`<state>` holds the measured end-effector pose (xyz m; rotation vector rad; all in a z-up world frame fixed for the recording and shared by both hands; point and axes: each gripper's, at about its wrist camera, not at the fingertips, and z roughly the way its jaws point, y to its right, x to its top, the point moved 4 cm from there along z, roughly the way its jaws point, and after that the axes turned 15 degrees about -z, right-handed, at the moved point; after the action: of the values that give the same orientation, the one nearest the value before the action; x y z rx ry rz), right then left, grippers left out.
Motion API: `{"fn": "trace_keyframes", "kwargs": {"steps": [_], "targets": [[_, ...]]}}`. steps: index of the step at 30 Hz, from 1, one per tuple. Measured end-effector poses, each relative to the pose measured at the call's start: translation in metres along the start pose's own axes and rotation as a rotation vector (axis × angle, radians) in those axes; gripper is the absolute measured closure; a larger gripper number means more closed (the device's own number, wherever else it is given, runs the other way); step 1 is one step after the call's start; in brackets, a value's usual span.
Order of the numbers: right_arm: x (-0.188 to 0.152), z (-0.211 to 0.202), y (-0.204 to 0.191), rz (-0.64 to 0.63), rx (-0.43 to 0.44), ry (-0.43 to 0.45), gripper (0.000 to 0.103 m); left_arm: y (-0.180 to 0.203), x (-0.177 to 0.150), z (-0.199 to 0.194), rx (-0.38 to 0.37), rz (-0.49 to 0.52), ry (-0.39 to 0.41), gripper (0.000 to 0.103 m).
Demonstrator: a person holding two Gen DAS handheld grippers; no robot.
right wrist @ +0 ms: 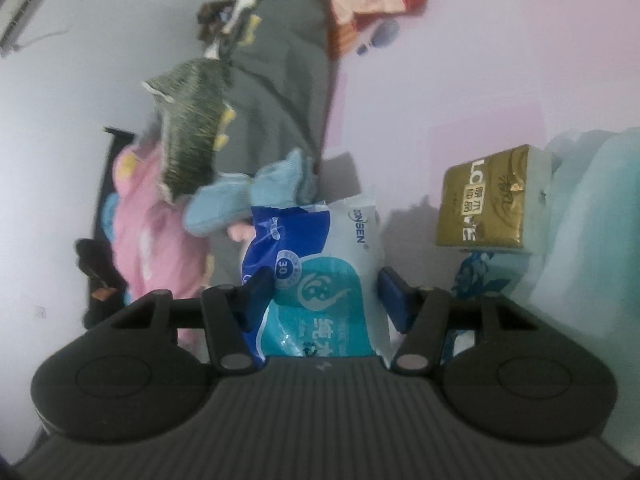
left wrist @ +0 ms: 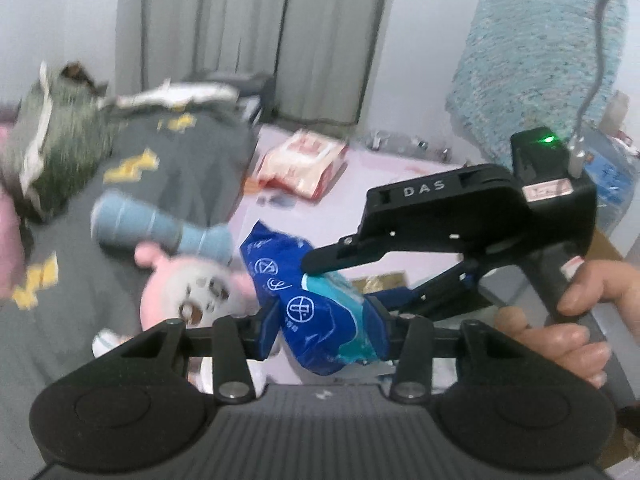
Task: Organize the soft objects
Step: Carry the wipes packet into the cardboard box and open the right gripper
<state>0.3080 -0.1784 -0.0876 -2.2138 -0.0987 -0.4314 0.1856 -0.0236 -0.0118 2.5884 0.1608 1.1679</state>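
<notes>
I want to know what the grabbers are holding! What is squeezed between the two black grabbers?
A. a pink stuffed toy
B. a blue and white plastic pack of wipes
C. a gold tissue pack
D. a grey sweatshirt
B: the soft blue and white plastic wipes pack sits between the fingers of the left gripper, and the right gripper closes on its other end, while the gold tissue pack lies apart.

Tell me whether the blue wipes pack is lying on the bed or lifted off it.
Lifted. The blue wipes pack hangs between the left gripper and the right gripper, above the pink bed sheet.
</notes>
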Motion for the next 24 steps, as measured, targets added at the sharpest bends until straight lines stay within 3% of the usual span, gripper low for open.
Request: {"fn": "trace_keyframes", "kwargs": {"steps": [6,12,19,24], "targets": [[-0.001,-0.058,-0.006,0.002,0.066,0.11,0.046,0.055,0.013,-0.028,-0.074,0.102,0.076,0.058],[-0.01,-0.153,0.02,0.029,0.068,0.276,0.046,0.141,0.003,-0.035,-0.199,0.251,0.102,0.056],[-0.048,-0.263,0.076,0.082,-0.054,0.436,0.046,0.229,-0.031,-0.012,-0.35,0.338,0.005,0.054],[-0.074,-0.295,0.131,0.135,-0.167,0.452,0.046,0.253,-0.061,0.024,-0.319,0.367,-0.094,0.05]]}}
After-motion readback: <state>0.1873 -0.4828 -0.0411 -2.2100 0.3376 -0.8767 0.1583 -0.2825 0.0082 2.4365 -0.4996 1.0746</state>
